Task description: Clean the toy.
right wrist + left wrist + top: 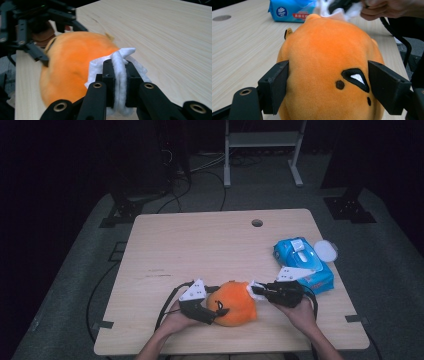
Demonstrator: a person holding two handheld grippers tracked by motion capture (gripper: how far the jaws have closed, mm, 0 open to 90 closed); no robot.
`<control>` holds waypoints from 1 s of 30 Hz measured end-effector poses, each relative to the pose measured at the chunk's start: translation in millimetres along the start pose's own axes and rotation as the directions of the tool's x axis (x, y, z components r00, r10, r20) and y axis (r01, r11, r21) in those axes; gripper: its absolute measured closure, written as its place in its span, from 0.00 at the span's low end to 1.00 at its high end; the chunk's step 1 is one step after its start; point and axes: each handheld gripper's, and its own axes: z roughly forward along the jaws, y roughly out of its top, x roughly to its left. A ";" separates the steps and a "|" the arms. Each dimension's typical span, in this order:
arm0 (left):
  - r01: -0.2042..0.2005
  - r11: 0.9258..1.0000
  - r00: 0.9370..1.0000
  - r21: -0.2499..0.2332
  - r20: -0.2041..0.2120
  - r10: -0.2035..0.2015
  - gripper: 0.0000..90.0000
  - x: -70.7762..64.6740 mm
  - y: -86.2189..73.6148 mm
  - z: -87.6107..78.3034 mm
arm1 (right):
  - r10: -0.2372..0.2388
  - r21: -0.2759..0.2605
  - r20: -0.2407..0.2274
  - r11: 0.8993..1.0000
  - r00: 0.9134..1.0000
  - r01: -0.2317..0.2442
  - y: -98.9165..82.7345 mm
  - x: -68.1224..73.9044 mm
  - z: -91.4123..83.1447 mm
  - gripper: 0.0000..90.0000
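A wipe meets a plush toy near the table's (pixel 165 245) front edge.

The round orange plush toy (pixel 234 303) looks light and squashy, best held by its flanks, as the left gripper (pixel 328 85) does; the right gripper (pixel 119 82) is clenched on a folded white wet wipe (pixel 119 67) against it. The high view adds the blue wipe pack (pixel 302 262) beyond.

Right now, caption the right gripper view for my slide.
Right gripper clamps a white wipe against an orange plush on the table.

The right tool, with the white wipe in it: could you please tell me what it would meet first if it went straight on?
Most likely the orange plush toy; the wipe in the right tool already seems to touch it.
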 end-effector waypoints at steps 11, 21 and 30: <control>0.139 0.990 0.990 -0.007 -0.016 -0.139 0.26 16.5 -4.5 -5.0 | -0.048 0.030 -0.133 0.998 0.990 0.052 -3.0 18.5 -3.6 0.90; 0.081 0.997 0.997 -0.012 -0.001 -0.081 0.16 10.8 2.4 -4.4 | -0.047 0.037 -0.073 0.998 0.996 0.049 -2.7 12.0 -2.3 0.90; 0.139 0.990 0.988 -0.024 -0.065 -0.141 0.29 15.1 4.1 -1.4 | -0.176 0.032 -0.092 0.983 0.980 0.179 6.3 43.7 11.9 0.90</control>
